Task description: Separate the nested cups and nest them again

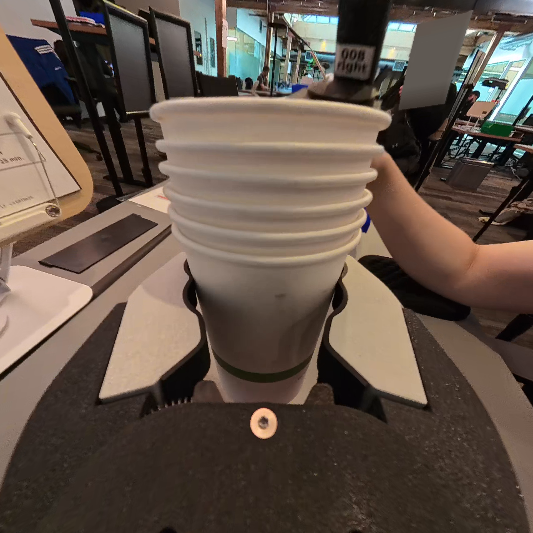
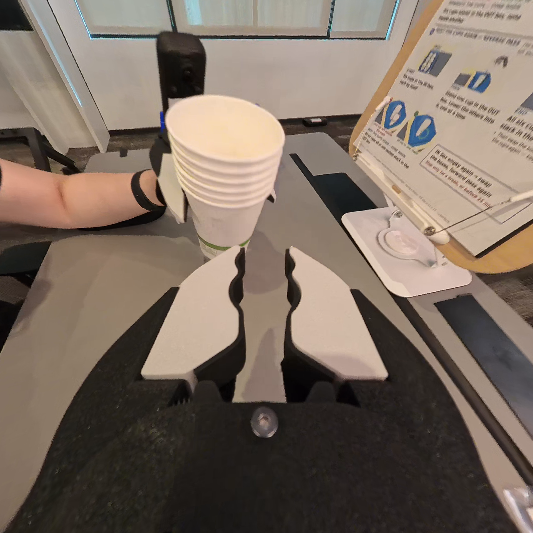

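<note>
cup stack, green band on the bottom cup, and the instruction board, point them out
cup stack [image 1: 268, 173], left wrist view, on the stacked rims
green band [image 1: 259, 375], left wrist view, front of the bottom cup
instruction board [image 2: 461, 121], right wrist view, on the printed sheet

Cup stack [image 2: 225, 161] left of stand [image 2: 403, 245] (on table [image 2: 86, 288]) — apart.

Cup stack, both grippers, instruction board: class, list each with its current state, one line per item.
Cup stack: six white paper cups nested, upright, held above the table.
Left gripper: shut on the bottom cup.
Right gripper: open, empty, near the stack.
Instruction board: propped tilted on its white stand.
</note>
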Motion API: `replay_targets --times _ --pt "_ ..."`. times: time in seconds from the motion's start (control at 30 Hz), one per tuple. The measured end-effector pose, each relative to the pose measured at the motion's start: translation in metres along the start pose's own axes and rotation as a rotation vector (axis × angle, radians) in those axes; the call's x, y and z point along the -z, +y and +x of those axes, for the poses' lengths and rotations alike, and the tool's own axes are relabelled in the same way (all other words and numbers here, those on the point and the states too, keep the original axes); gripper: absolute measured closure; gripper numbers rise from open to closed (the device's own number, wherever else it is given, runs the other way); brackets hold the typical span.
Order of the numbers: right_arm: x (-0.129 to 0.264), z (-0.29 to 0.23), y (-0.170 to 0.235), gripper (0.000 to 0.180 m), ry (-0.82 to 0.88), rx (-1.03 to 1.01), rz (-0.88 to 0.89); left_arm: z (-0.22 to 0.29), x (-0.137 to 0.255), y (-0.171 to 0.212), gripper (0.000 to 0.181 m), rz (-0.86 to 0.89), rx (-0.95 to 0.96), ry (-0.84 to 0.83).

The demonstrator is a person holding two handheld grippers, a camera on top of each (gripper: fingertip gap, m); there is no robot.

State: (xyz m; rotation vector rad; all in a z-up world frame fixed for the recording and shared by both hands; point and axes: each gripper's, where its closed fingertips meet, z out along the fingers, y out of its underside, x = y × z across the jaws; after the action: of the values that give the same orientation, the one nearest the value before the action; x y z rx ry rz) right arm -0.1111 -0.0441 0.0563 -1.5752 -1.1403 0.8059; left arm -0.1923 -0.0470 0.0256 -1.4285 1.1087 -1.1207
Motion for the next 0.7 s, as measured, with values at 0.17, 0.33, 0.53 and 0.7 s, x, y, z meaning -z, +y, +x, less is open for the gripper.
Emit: replay_targets --times 0.17,0.33,0.53,0.7 --pt "0.015 -0.017 -0.019 0.160 0.033 0.119 -0.004 0.005 -0.008 0.010 0.087 -0.035 -0.010 0.014" --pt "0.010 -0.033 -0.025 0.167 0.008 0.160 -0.034 0.004 -0.011 0.018 0.087 -0.076 -0.028 -0.002" --pt "-0.004 -0.045 -0.020 0.170 -0.005 0.226 -0.112 0.008 -0.015 0.024 0.087 -0.104 -0.042 0.007" --pt "-0.018 -0.063 -0.022 0.159 -0.028 0.236 -0.161 0.013 -0.021 0.032 0.087 -0.134 -0.044 0.026"
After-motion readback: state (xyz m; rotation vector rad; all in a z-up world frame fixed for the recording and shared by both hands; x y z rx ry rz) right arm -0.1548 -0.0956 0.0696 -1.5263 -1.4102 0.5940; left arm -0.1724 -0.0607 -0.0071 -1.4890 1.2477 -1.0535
